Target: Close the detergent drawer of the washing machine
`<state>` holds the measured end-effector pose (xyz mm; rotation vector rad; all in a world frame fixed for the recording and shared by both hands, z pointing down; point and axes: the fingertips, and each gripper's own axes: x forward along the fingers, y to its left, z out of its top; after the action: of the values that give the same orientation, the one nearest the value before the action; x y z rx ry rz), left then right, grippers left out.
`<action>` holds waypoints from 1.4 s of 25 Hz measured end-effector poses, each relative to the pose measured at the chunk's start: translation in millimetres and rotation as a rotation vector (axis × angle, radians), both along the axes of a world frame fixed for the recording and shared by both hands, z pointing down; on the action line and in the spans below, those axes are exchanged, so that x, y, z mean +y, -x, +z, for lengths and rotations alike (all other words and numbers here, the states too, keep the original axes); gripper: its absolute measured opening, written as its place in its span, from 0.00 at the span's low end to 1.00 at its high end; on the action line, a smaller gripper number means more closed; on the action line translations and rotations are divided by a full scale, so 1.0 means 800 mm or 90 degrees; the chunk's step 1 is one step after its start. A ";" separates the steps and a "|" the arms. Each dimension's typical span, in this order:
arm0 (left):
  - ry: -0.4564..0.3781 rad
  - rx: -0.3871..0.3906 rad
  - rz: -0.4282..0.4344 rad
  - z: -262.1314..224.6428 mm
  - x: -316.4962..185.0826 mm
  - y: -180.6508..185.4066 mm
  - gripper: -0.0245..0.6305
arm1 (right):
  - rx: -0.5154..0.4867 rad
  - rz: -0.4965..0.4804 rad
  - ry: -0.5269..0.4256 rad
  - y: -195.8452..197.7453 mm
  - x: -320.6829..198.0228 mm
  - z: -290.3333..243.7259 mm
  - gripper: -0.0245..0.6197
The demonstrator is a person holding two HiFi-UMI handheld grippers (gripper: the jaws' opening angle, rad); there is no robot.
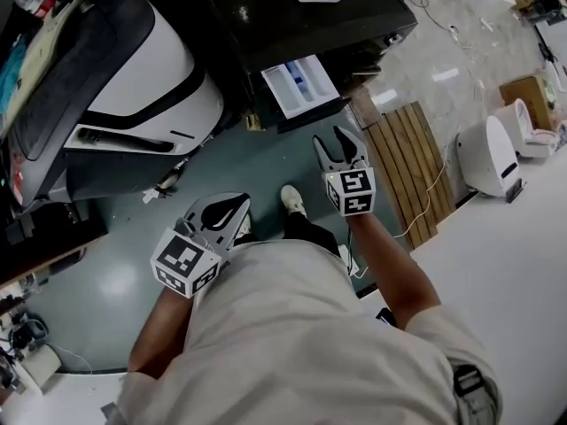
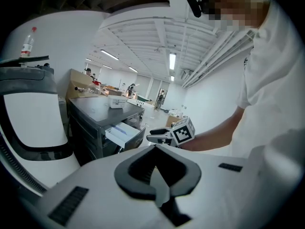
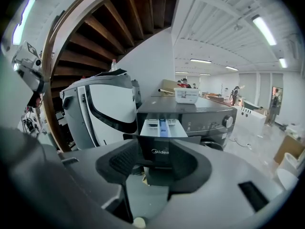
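Two tongs hover short of the washing machine [image 1: 266, 25]: the right gripper [image 1: 339, 146], jaws spread wide and empty, points at the front of the detergent drawer [image 1: 301, 85], which stands pulled out toward the near side at the machine's upper left, while the left gripper [image 1: 237, 206], jaws clenched on nothing, hangs nearer and further left, well apart from it. A push with spread jaws would probably land on one tip; struck off-centre, the drawer could skew on its runners and jam short of flush, or a tip could slip over the front edge and be caught inside.
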<state>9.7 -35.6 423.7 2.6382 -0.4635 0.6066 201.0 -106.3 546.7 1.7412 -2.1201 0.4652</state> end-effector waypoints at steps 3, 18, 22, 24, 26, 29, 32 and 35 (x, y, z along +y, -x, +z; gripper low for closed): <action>0.001 -0.010 -0.017 0.001 -0.006 -0.007 0.03 | 0.002 -0.006 0.002 -0.007 -0.013 0.012 0.33; -0.003 -0.030 -0.094 0.001 -0.027 -0.006 0.03 | 0.001 -0.019 0.018 -0.020 -0.060 0.046 0.33; -0.008 -0.032 -0.106 -0.001 -0.032 -0.003 0.03 | 0.001 -0.017 0.019 -0.019 -0.064 0.050 0.33; -0.008 -0.033 -0.110 -0.001 -0.033 -0.002 0.03 | 0.004 -0.017 0.019 -0.019 -0.064 0.050 0.33; -0.008 -0.034 -0.114 -0.001 -0.034 -0.002 0.03 | 0.006 -0.015 0.020 -0.019 -0.064 0.050 0.33; -0.011 -0.037 -0.117 -0.002 -0.034 -0.001 0.03 | 0.011 -0.007 0.020 -0.019 -0.065 0.051 0.33; -0.014 -0.038 -0.120 -0.003 -0.035 -0.001 0.03 | 0.010 0.004 0.018 -0.019 -0.067 0.049 0.33; -0.014 -0.039 -0.123 -0.003 -0.035 -0.001 0.03 | 0.011 0.013 0.019 -0.020 -0.068 0.049 0.33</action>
<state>10.4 -63.3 421.1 2.5612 -0.7367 0.6247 216.8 -160.3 586.3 1.7463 -2.0746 0.4839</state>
